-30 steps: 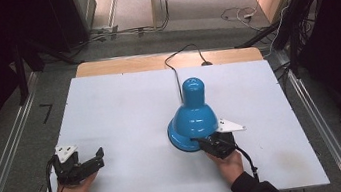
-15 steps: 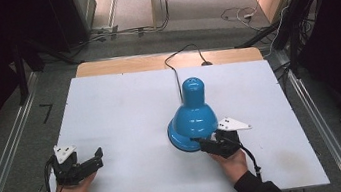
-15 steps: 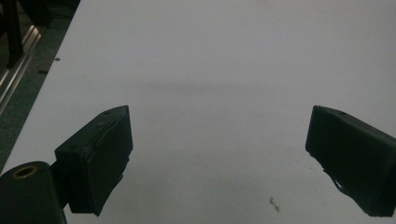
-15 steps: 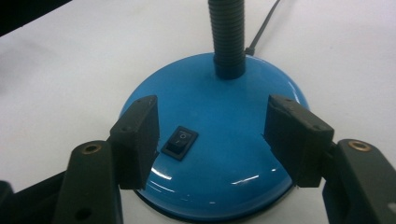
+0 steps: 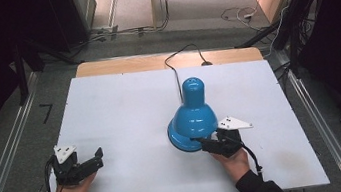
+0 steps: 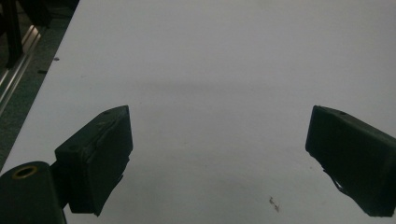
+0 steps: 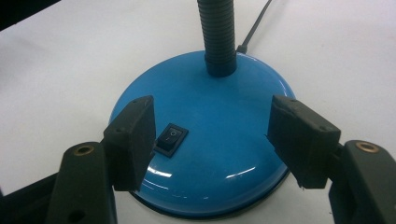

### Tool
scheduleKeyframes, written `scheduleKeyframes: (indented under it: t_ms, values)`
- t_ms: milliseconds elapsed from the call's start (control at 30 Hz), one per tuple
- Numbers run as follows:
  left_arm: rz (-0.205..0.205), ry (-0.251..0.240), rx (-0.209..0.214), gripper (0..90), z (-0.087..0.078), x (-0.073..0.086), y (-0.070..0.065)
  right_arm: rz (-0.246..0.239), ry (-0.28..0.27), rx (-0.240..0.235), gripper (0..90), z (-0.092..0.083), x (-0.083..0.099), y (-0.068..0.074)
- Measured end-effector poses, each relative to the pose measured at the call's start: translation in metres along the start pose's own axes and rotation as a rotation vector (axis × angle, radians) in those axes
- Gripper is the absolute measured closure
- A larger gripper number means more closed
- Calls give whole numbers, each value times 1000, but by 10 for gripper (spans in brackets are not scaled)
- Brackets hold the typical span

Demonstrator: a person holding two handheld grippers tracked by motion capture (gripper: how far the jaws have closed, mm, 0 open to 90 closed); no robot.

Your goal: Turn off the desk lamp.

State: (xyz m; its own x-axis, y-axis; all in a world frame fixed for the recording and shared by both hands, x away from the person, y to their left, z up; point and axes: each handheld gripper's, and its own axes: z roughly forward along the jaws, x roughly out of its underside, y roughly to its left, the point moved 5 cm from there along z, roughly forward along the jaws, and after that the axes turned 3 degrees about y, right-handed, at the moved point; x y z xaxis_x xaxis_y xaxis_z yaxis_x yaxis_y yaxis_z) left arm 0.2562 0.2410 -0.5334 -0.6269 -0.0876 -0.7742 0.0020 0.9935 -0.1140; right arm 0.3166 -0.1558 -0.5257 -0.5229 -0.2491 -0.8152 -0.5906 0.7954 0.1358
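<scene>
White laminate covers the table (image 5: 124, 107), with a strip of bare wood along its far edge and grey carpet around it. Right of the middle stands a glossy blue desk lamp (image 5: 190, 116), its bell-shaped shade hanging over its round domed base (image 7: 205, 135). A black ribbed gooseneck (image 7: 218, 35) rises from the top of the dome, and a small black rocker switch (image 7: 171, 138) sits on the near slope. A black power cord (image 5: 173, 70) runs from the lamp to the far edge of the table. The right tongs (image 7: 212, 135) hover just over the near side of the base; their jaws have just been opening and now stand spread to either side of the switch, pressing on nothing. Well apart, near the table's left front corner, the left tongs (image 6: 219, 154) are spread wide above bare white surface.
</scene>
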Motion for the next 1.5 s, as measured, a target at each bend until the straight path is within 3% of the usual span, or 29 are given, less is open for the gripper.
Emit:
scheduleKeyframes:
  t_ms: [700, 1500]
  values:
    - [-1, -2, 0, 82, 0, 0, 0, 15, 11, 10, 242, -5, 1, -7]
    - [0, 2, 1, 82, 0, 0, 0, 24, -4, 32, 237, -17, 1, -20]
